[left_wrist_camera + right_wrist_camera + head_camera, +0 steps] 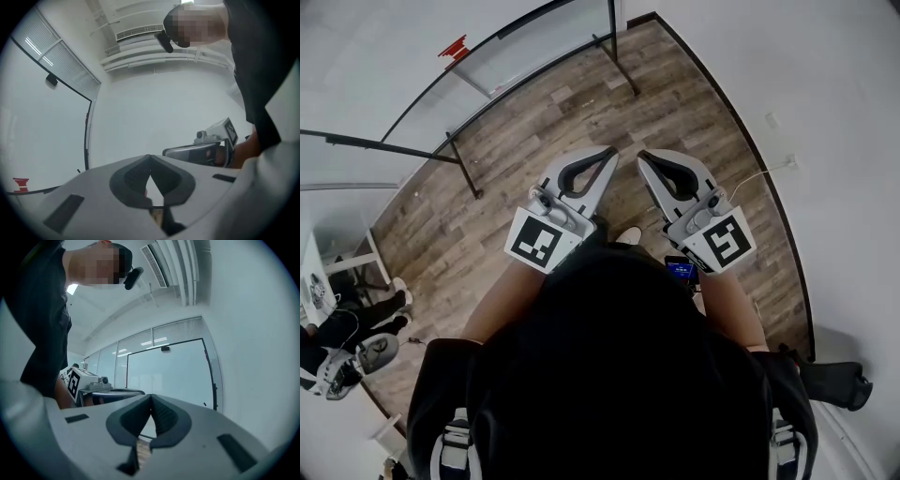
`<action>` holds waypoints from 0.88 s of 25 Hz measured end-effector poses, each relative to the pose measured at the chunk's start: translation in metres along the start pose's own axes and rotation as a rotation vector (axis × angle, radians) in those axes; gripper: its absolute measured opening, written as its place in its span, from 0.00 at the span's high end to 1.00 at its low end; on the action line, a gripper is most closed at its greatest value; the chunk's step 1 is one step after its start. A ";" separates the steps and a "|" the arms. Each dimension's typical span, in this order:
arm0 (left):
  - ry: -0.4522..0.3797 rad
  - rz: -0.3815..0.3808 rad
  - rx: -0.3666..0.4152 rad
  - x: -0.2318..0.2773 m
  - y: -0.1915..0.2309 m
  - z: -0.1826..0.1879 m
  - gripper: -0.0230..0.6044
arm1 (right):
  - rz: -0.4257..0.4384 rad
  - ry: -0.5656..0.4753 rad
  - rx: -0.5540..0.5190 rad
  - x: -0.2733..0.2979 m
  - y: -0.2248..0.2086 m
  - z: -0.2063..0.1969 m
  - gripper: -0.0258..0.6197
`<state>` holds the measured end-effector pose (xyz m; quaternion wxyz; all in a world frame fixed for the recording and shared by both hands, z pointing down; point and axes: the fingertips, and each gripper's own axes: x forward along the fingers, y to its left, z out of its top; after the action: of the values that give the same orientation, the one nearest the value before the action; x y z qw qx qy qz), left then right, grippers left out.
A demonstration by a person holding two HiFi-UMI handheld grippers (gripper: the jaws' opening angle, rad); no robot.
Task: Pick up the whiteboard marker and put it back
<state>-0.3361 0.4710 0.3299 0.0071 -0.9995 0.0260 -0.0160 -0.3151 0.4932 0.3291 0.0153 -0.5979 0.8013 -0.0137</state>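
Observation:
No whiteboard marker shows in any view. In the head view my left gripper (612,151) and right gripper (641,155) are held side by side in front of the person's body, above the wooden floor (534,141). Both point ahead, and their tips lie close to each other. Each has its jaws shut with nothing between them. The left gripper view shows its jaws (150,157) meeting against a white wall, with the right gripper (206,150) off to the right. The right gripper view shows its jaws (151,396) closed in front of a glass wall.
A glass partition with a black frame (525,52) runs across the far left, with a red mark (453,47) on it. A white wall (825,141) curves along the right, with a socket and cable (780,165). Someone sits at the lower left (342,328).

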 end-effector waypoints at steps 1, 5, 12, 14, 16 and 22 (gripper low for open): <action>-0.003 0.003 -0.002 0.001 0.003 0.000 0.96 | 0.004 0.004 -0.004 0.002 -0.001 -0.001 0.97; -0.014 0.008 -0.013 0.008 0.013 -0.001 0.96 | 0.000 0.011 0.003 0.011 -0.012 -0.002 0.97; -0.021 0.012 0.013 0.026 0.062 0.000 0.96 | -0.015 0.040 -0.036 0.054 -0.039 0.000 0.97; -0.027 0.012 0.011 0.032 0.076 0.001 0.96 | -0.020 0.045 -0.037 0.066 -0.051 0.000 0.97; -0.032 0.012 0.011 0.034 0.086 0.003 0.96 | -0.021 0.050 -0.036 0.074 -0.055 0.001 0.97; -0.034 0.005 0.007 0.039 0.123 0.006 0.96 | -0.023 0.057 -0.029 0.112 -0.065 0.006 0.97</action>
<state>-0.3030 0.3459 0.3230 0.0108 -0.9995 0.0283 0.0011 -0.2840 0.3675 0.3250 -0.0166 -0.6065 0.7947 -0.0191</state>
